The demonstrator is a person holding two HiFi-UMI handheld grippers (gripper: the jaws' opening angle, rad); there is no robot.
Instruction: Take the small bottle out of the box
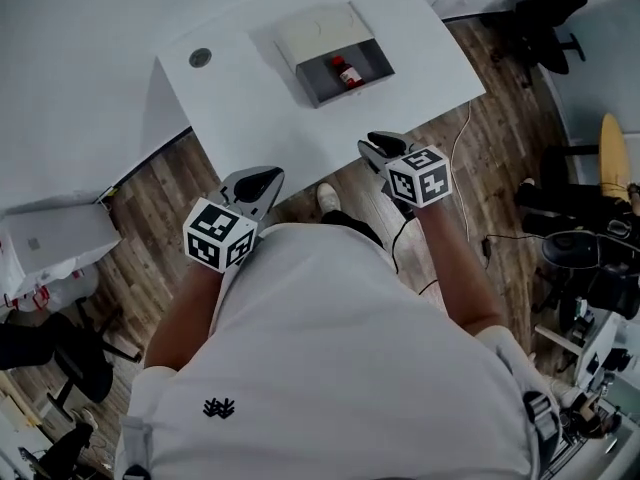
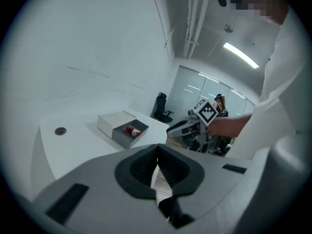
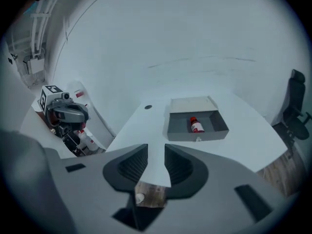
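Observation:
A small red bottle (image 1: 347, 72) with a white label lies in the open grey drawer of a white box (image 1: 322, 28) on the white table (image 1: 250, 108). The left gripper view shows the bottle (image 2: 130, 129) and box (image 2: 111, 121) ahead, as does the right gripper view, with bottle (image 3: 197, 125) and box (image 3: 191, 105). Both grippers hover off the table's near edge, well short of the box. My left gripper (image 1: 266, 180) (image 2: 157, 152) has its jaws together and empty. My right gripper (image 1: 373, 144) (image 3: 156, 162) stands open with nothing between its pads.
A round grommet (image 1: 200, 57) sits in the table left of the box. Wooden floor lies under both grippers. Office chairs (image 1: 552, 13) stand at the far right, a white bin (image 1: 50, 238) at the left, and cables (image 1: 470, 198) trail on the floor.

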